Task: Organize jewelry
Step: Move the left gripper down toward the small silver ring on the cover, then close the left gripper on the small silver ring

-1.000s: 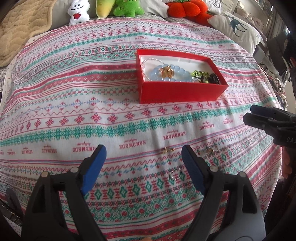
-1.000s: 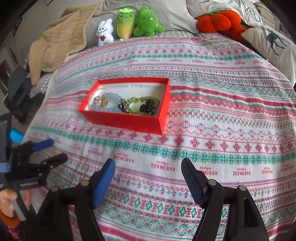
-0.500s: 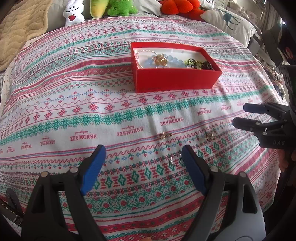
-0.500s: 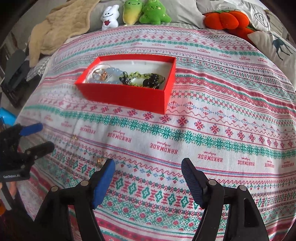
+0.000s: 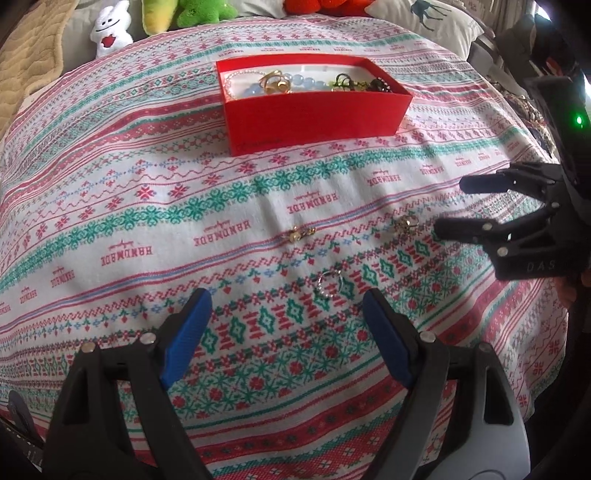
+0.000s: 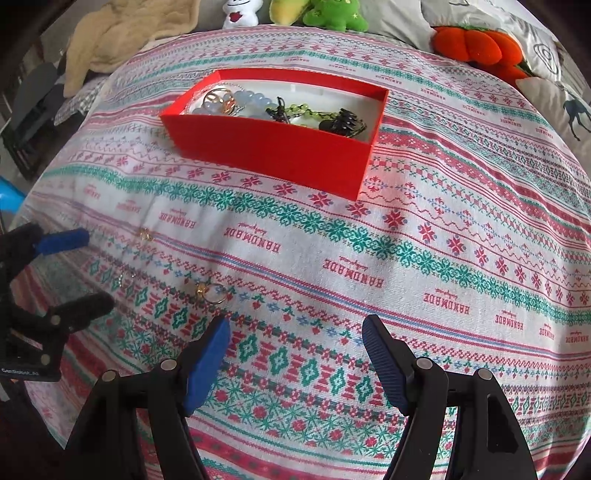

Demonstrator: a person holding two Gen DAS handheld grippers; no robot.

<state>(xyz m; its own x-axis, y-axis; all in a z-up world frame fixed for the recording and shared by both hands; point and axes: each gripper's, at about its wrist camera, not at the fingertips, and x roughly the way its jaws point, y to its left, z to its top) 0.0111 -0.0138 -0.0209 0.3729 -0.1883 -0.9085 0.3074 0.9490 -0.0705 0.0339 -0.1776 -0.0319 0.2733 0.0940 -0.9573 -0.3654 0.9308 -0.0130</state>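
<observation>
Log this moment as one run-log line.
left gripper: open, empty | right gripper: open, empty | three rings loose on bedspread, silver ring nearest left | red box: holds bracelets

Home bedroom: bed w/ patterned knit-style bedspread [image 6: 424, 258], plush toys [image 6: 334, 14] & pillows [image 5: 436, 22] along the head end, beige quilted blanket [image 6: 122, 33] bunched at one corner.

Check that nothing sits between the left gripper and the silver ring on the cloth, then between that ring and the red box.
Nothing visible blocks either. The left gripper, jaws open, faces the silver ring across bare cloth. Toward the red box the only nearby thing is a small gold piece, lying flat.
</observation>
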